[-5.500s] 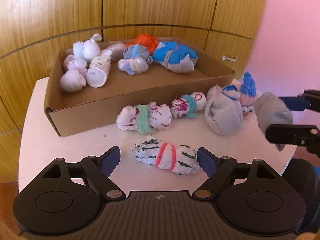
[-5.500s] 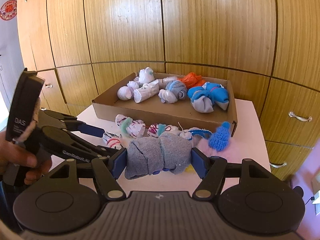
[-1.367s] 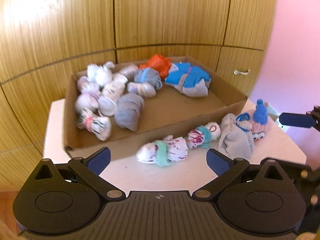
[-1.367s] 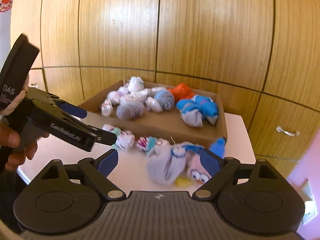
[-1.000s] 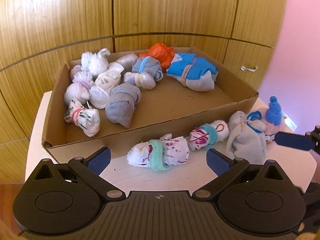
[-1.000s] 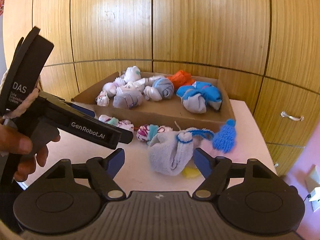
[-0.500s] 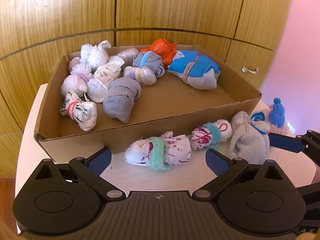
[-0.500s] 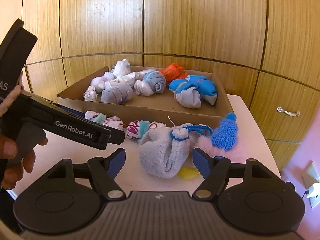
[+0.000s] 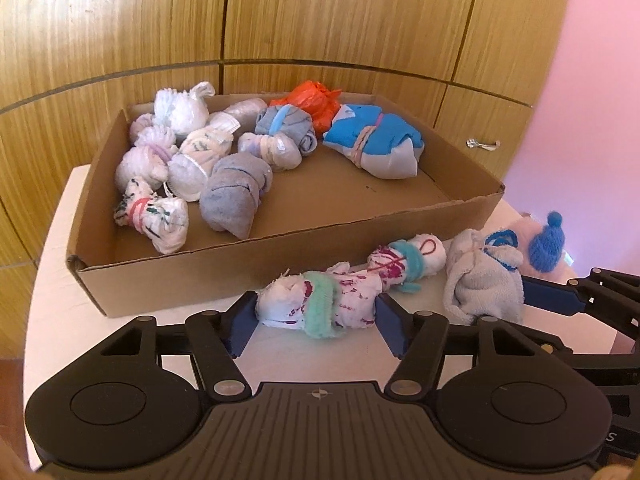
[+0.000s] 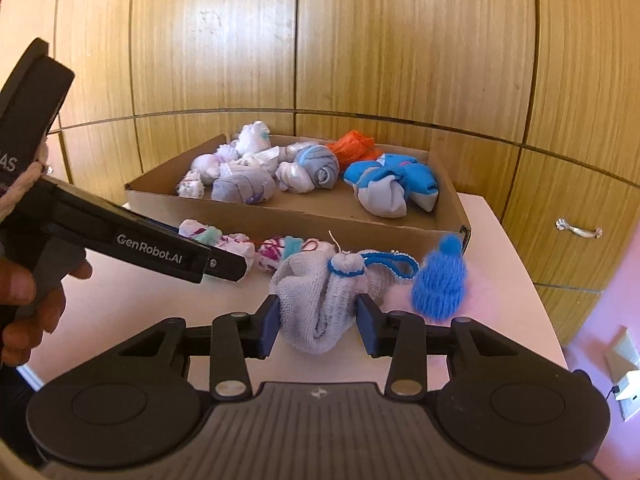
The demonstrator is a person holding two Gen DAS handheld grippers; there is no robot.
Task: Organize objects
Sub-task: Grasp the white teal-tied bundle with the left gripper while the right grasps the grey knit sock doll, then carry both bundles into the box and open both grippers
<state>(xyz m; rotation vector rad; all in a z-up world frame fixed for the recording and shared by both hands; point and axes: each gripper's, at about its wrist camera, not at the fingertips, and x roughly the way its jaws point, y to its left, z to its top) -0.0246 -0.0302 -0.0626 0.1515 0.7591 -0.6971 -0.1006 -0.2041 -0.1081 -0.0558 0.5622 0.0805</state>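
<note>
Grasp step: the left hand-held gripper (image 9: 316,320) is closing on the white sock bundle (image 9: 320,300); the right hand-held gripper (image 10: 318,324) is clamped on the grey sock bundle (image 10: 320,300). Both rest on the worktop (image 10: 120,300) beside the cardboard box (image 9: 280,248). Next: lift both over the box wall.

You have bright, warm light in both views, with a washed-out sheen on the wooden cabinet doors (image 9: 120,20) at upper left and a pink wall (image 9: 592,80) close to overexposed. Your fisheye lenses bow the panel seams into arcs and darken the corners. Focus holds at centre, but the blue knitted hat (image 10: 440,280) looks soft, and shadows under the cardboard box (image 9: 280,264) are faint.
</note>
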